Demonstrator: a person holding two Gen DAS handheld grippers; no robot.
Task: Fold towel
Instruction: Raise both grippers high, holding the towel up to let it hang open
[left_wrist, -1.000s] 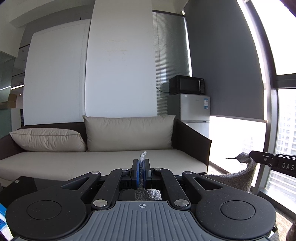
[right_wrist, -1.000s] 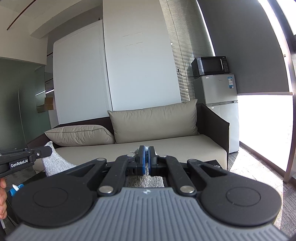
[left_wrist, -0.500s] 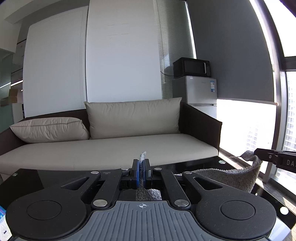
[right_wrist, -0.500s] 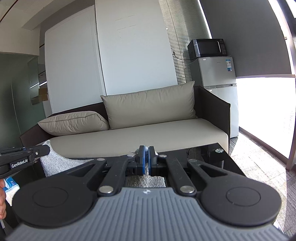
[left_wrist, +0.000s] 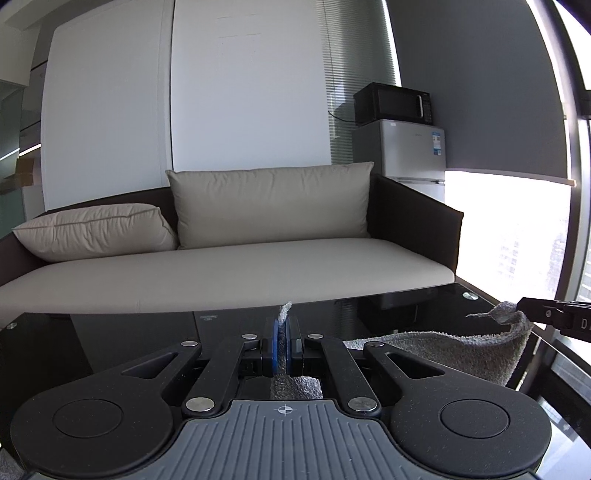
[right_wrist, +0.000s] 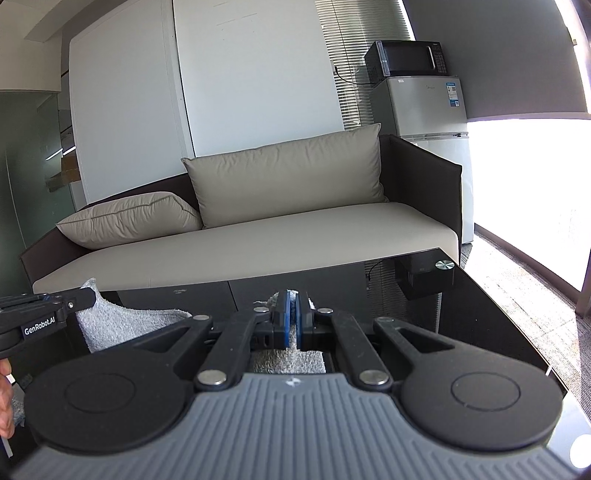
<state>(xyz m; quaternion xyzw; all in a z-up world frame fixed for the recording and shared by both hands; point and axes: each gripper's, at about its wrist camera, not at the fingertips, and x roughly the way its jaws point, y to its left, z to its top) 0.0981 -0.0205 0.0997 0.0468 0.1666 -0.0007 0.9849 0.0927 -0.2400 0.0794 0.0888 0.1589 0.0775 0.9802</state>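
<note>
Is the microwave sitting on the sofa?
No, the microwave stands on top of the small fridge, which is beside the sofa near the window.

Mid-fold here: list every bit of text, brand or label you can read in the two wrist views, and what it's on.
"GenRobot.AI": on the left gripper, seen in the right wrist view.
"D": only a cut-off letter at the frame edge, on the right gripper.
Fridge sticker: too small to read.
Microwave: no legible text.
</note>
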